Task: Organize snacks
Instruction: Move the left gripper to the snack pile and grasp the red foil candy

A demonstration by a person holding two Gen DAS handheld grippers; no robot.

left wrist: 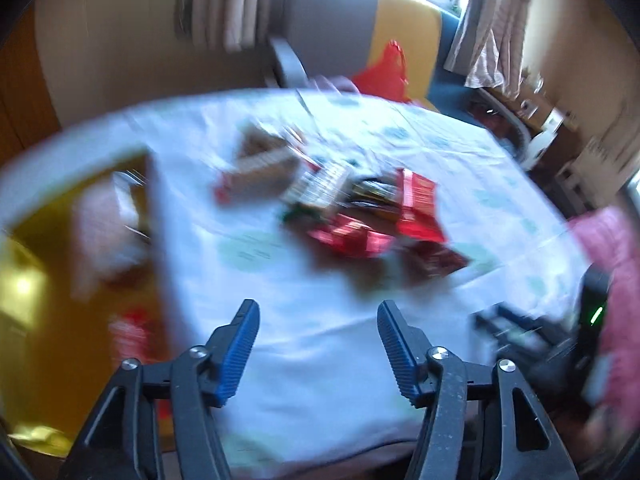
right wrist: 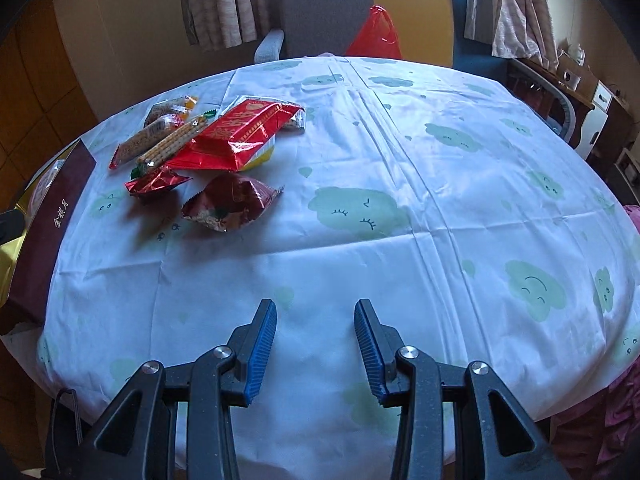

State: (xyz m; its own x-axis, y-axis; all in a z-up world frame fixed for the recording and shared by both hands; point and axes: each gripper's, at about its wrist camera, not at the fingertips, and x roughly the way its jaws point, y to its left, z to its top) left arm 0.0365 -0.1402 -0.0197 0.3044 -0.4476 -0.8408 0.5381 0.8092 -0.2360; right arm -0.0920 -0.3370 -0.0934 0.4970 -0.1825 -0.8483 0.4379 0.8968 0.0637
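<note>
Both claws, left (left wrist: 318, 338) and right (right wrist: 315, 336), hang parted and empty over bare counter (right wrist: 400, 260) near its front edge; snack packets (right wrist: 224, 140) cluster far left beside what seems a maroon box (right wrist: 44, 240).

We are in a home, in what looks like a dining or living room. At the centre we see a round table (right wrist: 400, 208) under a cloth printed with smiling clouds; behind it, top centre, an upholstered chair (right wrist: 320, 8), curtains (right wrist: 224, 0) at upper left and right, and wooden cabinets (right wrist: 592, 92) at far right.
</note>
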